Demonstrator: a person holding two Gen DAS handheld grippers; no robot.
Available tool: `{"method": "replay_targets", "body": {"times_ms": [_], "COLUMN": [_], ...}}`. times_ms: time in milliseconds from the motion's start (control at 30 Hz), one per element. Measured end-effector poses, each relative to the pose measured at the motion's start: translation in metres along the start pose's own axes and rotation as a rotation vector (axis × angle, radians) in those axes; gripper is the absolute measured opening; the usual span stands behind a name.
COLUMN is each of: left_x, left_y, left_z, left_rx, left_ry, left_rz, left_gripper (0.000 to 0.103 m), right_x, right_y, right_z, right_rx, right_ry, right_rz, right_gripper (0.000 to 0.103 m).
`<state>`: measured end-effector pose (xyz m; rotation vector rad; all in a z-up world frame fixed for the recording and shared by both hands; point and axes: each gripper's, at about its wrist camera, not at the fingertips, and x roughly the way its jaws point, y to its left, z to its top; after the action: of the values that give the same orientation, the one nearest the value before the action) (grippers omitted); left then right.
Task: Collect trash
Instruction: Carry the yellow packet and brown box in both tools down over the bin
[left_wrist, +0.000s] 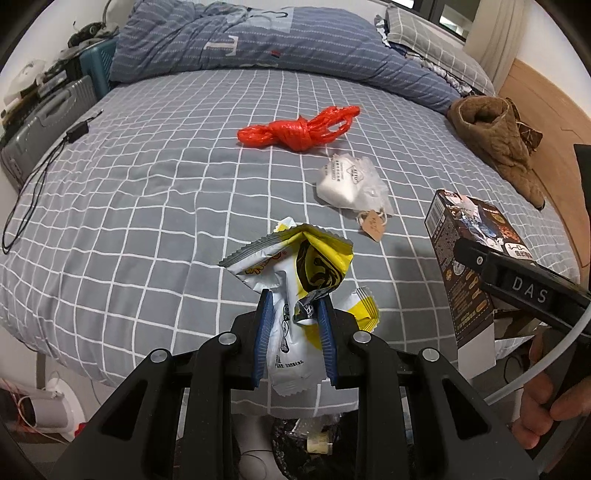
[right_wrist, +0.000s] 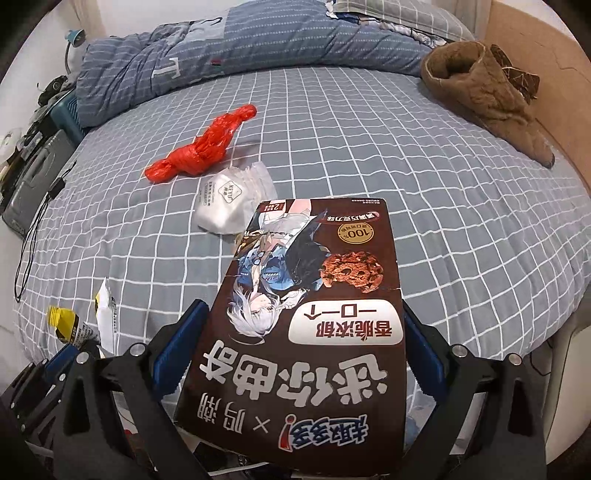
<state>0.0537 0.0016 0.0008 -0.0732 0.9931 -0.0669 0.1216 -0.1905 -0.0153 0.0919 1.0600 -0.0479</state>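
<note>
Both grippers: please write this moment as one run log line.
left gripper: shut on snack wrapper | right gripper: shut on cookie box | on bed: red bag, mask pack

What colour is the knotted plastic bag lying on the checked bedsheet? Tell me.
Bright red-orange; the knotted plastic bag shows best in the left wrist view.

Grey white-checked bedsheet (left_wrist: 147, 192), red bag (left_wrist: 299, 129), brown box (right_wrist: 314, 314)
</note>
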Motion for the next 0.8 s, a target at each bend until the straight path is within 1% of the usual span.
{"method": "replay_targets", "body": {"times_ms": [333,800], "left_x": [-0.019,-0.045], "left_y": [-0.015,-0.036], "left_z": [-0.015,-0.052], "left_rx": [0.02,0.039], "left_ry": [-0.012,-0.018], "left_rz": [-0.006,-0.022], "left_gripper": [0.024,0.024], "right_x": [-0.019,-0.059], "right_y": [-0.008,-0.024], "right_z": [-0.028,-0.072], "right_rx": [-0.02,-0.034], "right_ry": [0.013,-0.019], "right_rz": [0.01,0.025], "right_gripper": [0.094,0.094]}}
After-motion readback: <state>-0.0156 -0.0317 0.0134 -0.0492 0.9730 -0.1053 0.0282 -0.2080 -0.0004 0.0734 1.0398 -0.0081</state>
